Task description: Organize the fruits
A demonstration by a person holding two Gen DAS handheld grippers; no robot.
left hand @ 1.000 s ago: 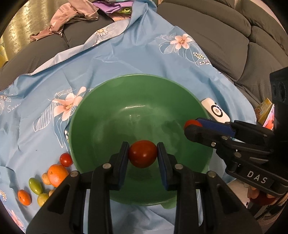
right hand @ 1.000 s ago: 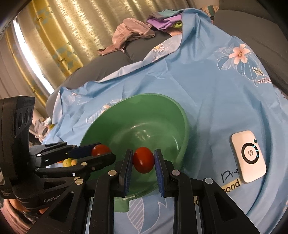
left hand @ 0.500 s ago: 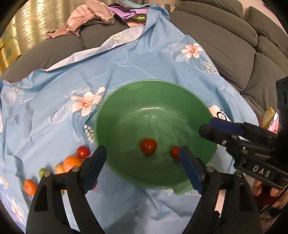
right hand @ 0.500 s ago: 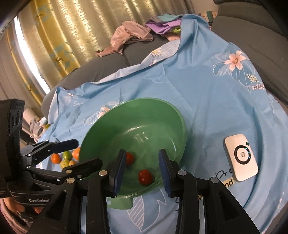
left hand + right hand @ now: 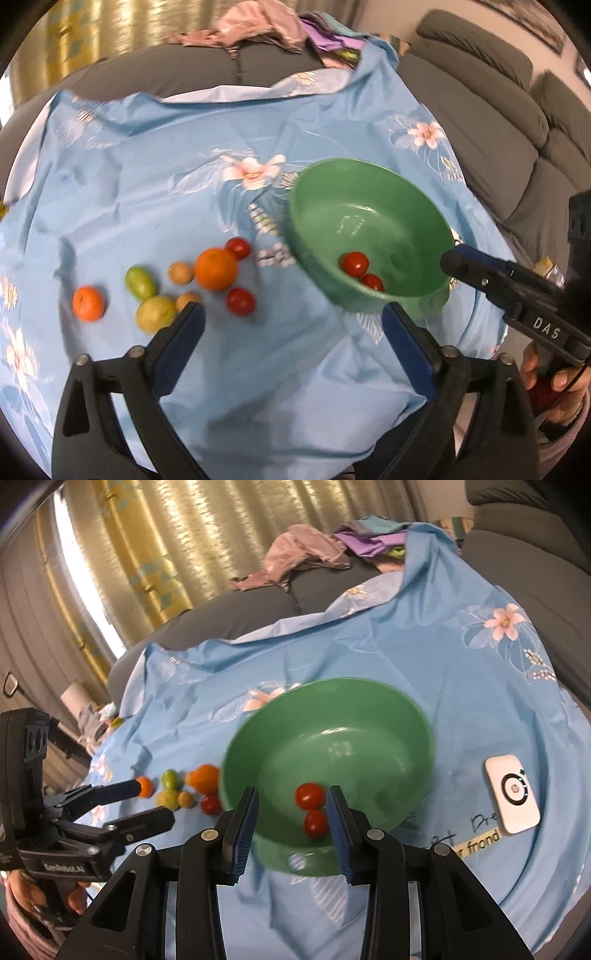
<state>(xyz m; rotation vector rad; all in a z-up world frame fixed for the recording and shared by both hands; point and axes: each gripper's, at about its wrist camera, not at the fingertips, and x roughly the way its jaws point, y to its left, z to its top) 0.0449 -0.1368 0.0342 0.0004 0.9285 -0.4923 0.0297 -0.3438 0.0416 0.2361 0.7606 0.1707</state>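
Left wrist view: left gripper gapes empty; two red tomatoes lie inside the green bowl; oranges, green fruits and tomatoes lie loose left of the bowl; "DAS" on the right gripper.
Right wrist view: right gripper spread, empty, before the bowl; white device right of the bowl; "GenRobot.AI" on the other tool.

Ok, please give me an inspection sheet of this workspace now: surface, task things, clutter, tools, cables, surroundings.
Surface: blue floral cloth, wrinkled.
Job's things: green bowl holds two tomatoes; on the cloth lie two more tomatoes, a large orange, a small orange and some green and tan fruits.
Clutter: white device beside the bowl.
Tools: left tool open, empty; right tool open, empty.
Cables: nothing seen.
Surroundings: grey sofa, clothes pile, curtains.
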